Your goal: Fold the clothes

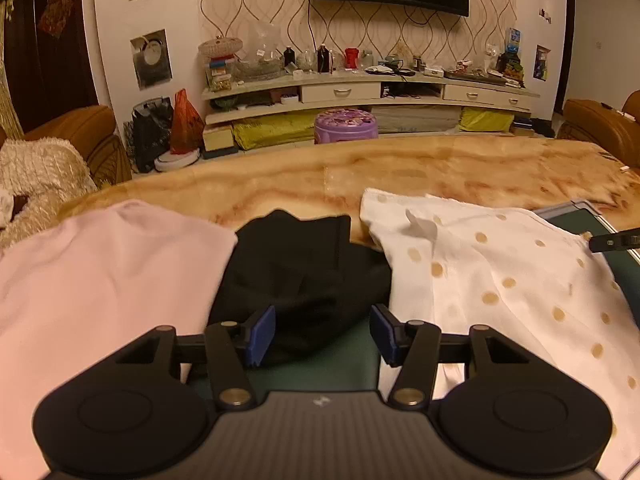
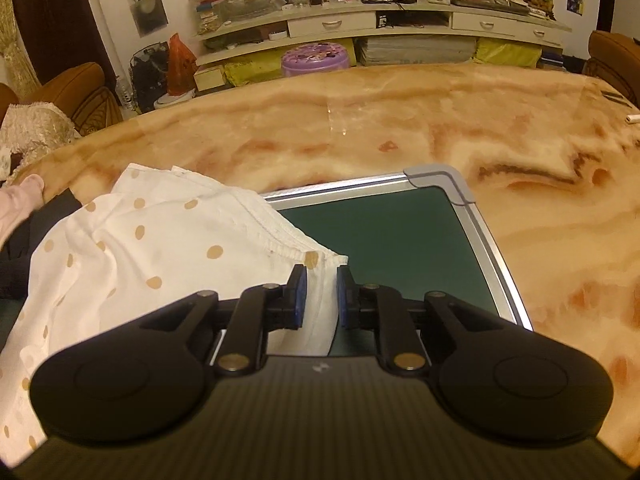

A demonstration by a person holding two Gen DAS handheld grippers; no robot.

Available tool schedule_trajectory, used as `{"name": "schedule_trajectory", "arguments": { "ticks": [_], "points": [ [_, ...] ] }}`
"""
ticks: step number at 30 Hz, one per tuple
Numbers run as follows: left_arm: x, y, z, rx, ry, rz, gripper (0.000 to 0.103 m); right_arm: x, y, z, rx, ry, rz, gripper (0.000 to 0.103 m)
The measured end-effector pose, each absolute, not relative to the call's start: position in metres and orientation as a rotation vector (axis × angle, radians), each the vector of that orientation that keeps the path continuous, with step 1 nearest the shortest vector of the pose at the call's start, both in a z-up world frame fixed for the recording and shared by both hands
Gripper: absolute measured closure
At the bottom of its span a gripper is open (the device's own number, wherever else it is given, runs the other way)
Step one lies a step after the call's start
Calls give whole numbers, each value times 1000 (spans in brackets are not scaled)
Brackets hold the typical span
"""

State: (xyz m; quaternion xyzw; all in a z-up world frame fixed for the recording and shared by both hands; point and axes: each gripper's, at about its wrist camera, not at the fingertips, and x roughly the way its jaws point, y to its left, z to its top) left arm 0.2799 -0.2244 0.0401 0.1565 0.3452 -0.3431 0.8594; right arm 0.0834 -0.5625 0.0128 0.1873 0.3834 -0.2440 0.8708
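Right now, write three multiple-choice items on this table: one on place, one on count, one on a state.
1. Where does the black garment lie?
A. between the pink garment and the white dotted garment
B. on the purple stool
C. right of the white garment

2. How many garments are on the table?
A. one
B. three
C. five

3. How do the left gripper's jaws stand?
A. clamped on pink cloth
B. open, holding nothing
C. shut on black cloth

Key: 1 A, pink lies on its left and white on its right; 2 B, pink, black and white; 3 B, a clear gap shows between the blue pads.
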Motion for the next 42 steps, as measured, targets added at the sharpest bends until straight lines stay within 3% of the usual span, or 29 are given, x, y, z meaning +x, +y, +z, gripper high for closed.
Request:
{"name": "schedule_trajectory", "arguments": {
  "ticks": [5,7,9,15,23,42],
  "points": [
    [254,-214,33,347,758,-782,43,91,-563,7,408,833,-513,85],
    [243,-211,30,344,768,-806,43,92,-562,6,399,840,-514,96],
    [237,-209,28,344,771,-821,43,91,-561,8,390,838,-509,100],
    [244,-201,29,320,782,-813,42,51,-565,39,472,660,-494,100],
    [241,-207,21,339,824,-865,40,18,-614,-3,754,660,-541,100],
    [199,-234,24,455,806,-910,32,3,-626,-13,846,618,-531,100]
  ]
}}
